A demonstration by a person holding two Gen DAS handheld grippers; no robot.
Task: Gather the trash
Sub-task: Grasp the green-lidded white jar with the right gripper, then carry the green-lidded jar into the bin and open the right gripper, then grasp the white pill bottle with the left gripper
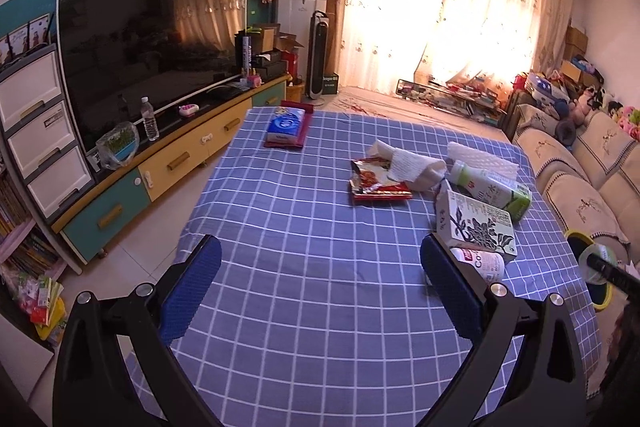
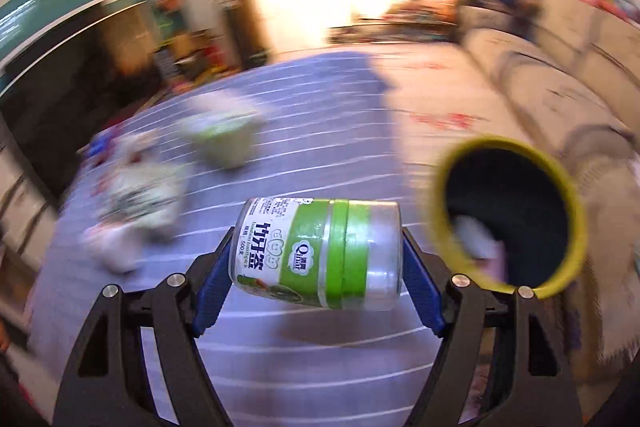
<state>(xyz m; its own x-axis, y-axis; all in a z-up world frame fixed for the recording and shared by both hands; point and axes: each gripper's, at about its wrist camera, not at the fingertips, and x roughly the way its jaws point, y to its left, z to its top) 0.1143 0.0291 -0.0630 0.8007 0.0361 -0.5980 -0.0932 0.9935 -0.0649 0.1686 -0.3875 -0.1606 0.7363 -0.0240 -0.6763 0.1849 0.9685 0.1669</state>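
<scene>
A clear plastic jar (image 2: 316,253) with a green-and-white label lies sideways, clamped end to end between the blue pads of the right gripper (image 2: 316,259); its label reads "Qihar" in a white badge beside large Chinese characters. The jar hangs above the blue checked tablecloth (image 2: 304,347), and just to its right stands the trash bin (image 2: 508,211), a dark round opening with a yellow rim, with something pale lying inside. The rest of the right wrist view is smeared by blur. In the left wrist view, the left gripper (image 1: 320,287) is spread wide with nothing between its blue pads, above the near part of the table. By the table's right edge lie a white-and-green carton (image 1: 476,223) printed with a dark leaf pattern, a white can (image 1: 482,265) whose lettering begins "Co", and a green-labelled bottle (image 1: 492,187) on its side. Towards the middle lies a torn red snack wrapper (image 1: 376,181) with crumpled white paper (image 1: 412,163) touching it. At the far left corner a blue tissue pack (image 1: 286,127) rests on something red. A television (image 1: 148,51) stands beyond the left edge, a sofa (image 1: 580,167) to the right.
</scene>
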